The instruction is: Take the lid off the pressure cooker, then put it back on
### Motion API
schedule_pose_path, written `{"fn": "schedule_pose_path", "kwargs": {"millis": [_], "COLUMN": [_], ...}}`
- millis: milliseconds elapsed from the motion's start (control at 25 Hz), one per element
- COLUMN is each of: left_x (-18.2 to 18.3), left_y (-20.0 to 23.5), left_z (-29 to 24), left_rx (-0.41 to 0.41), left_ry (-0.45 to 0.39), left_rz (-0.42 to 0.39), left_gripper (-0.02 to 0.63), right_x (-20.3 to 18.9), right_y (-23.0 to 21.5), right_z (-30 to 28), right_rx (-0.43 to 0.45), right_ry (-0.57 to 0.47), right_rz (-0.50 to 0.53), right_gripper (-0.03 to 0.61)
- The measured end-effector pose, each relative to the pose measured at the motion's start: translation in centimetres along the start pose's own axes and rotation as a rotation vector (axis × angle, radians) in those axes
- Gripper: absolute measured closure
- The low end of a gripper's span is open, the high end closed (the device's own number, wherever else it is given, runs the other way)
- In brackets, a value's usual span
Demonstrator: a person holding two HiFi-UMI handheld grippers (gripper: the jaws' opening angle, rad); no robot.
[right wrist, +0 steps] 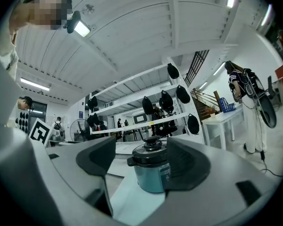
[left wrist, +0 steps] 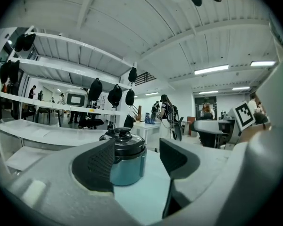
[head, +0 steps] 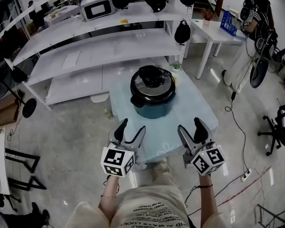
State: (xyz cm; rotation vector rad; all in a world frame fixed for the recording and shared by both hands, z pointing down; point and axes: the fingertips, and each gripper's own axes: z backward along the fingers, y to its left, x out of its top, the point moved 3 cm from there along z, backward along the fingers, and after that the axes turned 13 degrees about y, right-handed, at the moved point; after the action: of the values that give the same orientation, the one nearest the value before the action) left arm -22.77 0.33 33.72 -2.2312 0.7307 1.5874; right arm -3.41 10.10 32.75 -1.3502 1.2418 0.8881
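Teal-bodied, the pressure cooker (head: 152, 101) stands mid-counter (head: 194, 115) with its lid (head: 152, 82) on, squarely ahead of the left gripper (head: 131, 129) and right gripper (head: 191, 127), both at the near edge with jaws apart and empty, likely poised for a two-sided reach; only the gripper views show the lid's raised knob (right wrist: 152, 144) side-on.

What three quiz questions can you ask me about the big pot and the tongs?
1. True or false: the lid is on the pressure cooker.
2. Pick one: the left tongs and right tongs are A) squeezing the lid, B) open and holding nothing, C) shut tight on a handle.
3. Short answer: what does the cooker stand on?

Key: 1 true. 2 B. 3 the pale blue table.
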Motion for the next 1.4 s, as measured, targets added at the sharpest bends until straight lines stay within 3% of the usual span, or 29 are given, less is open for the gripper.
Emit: {"fn": "schedule_pose_path", "kwargs": {"millis": [400,880,1160,1400], "left_x": [3.4,5.2,6.1,6.6], "left_y": [3.7,6.6,8.1,8.7], "left_z": [-8.4,-15.7,-19.5,-21.9], "left_rx": [0.071,0.147,0.159,0.118], "left_ry": [0.02,0.065,0.133,0.173], "left_rz": [0.033,0.041,-0.085,-0.154], "left_gripper": [0.331,0.331,0.331,0.331], "right_x": [3.5,5.1,5.3,5.1], "right_y": [-5.6,-9.7,-10.8,-11.0], "right_z": [-10.0,-19.2,-23.6,-26.4], "right_rx": [0.127,0.314,0.428,0.559], "right_ry": [0.084,0.166,0.229,0.282], "right_rz": [0.049,0.092,0.164,0.265], "right_gripper": [0.259,0.259,0.259,0.258]}}
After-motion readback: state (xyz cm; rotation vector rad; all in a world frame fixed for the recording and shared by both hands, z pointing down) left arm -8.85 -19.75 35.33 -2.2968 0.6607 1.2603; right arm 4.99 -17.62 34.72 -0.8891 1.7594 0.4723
